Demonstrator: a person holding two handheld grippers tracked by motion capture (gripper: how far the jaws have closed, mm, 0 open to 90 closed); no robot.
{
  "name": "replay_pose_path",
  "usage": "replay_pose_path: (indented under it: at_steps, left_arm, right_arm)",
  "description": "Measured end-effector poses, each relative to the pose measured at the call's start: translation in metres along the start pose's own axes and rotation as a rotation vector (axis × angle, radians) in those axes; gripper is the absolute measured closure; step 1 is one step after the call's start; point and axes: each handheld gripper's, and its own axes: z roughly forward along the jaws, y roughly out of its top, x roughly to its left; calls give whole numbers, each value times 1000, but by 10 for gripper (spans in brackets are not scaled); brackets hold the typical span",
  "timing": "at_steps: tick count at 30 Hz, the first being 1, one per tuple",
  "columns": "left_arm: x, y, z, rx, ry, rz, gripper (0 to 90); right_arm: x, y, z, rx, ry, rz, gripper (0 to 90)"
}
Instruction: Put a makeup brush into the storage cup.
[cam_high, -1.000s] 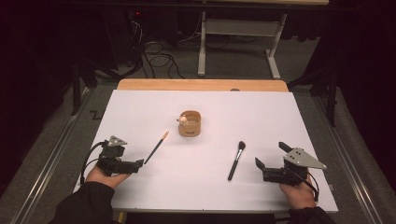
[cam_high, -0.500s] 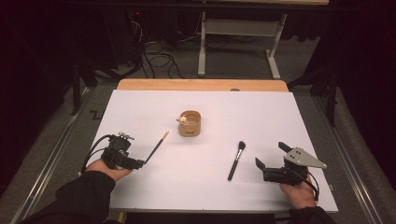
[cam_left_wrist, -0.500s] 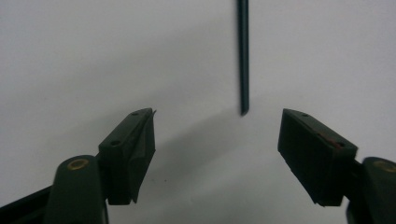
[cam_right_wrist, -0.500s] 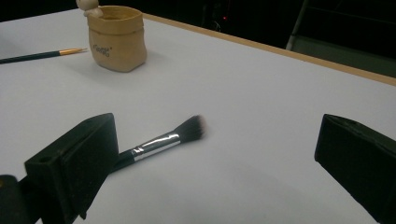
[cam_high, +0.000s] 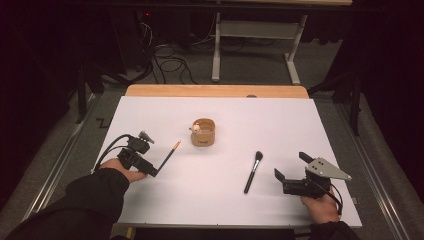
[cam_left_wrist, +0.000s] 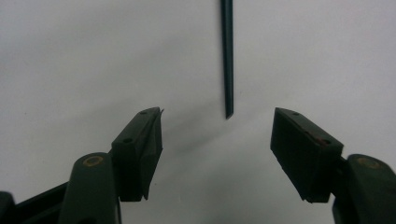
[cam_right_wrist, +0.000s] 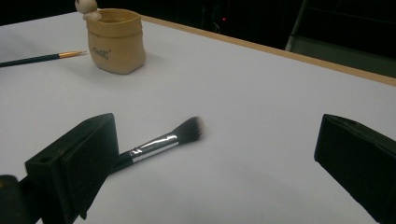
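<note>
A thin dark brush (cam_high: 166, 158) with an orange tip lies slanted on the white table (cam_high: 300, 125). My left gripper (cam_high: 149, 170) is at its near end. In the left gripper view the brush (cam_left_wrist: 227, 56) ends just ahead of the gripper (cam_left_wrist: 217, 133), whose jaws have just been closing and stand apart, with no pad touching it. A black makeup brush (cam_high: 252, 171) lies right of centre. My right gripper (cam_high: 290, 166) stays open to its right, with the brush (cam_right_wrist: 161, 142) low between its jaws (cam_right_wrist: 217, 135). A tan cup (cam_high: 203, 132) stands at the middle.
The tan cup (cam_right_wrist: 114, 42) carries a small white figure on its rim. A wooden strip (cam_high: 215, 90) borders the table's far edge. Cables and a metal stand are on the floor beyond it. Bare white surface lies between the two brushes.
My left hand has moved away from the near edge and a little right, up to the thin brush's near end, with its jaws narrower. The right gripper has kept still.
</note>
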Motion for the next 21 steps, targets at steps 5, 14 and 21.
replay_pose_path:
  at_steps: [5, 14, 21]
  left_arm:
    - [-3, 13, 4, 56, -2, 23, 375]
    - [-2, 31, 6, 107, 5, 39, 413]
    - [-3, 41, 11, 124, 10, 56, 441]
  right_arm:
    - [0, 0, 0, 1, 1, -1, 7]
    - [-1, 0, 0, 1, 3, 1, 7]
    - [0, 0, 0, 2, 4, -1, 7]
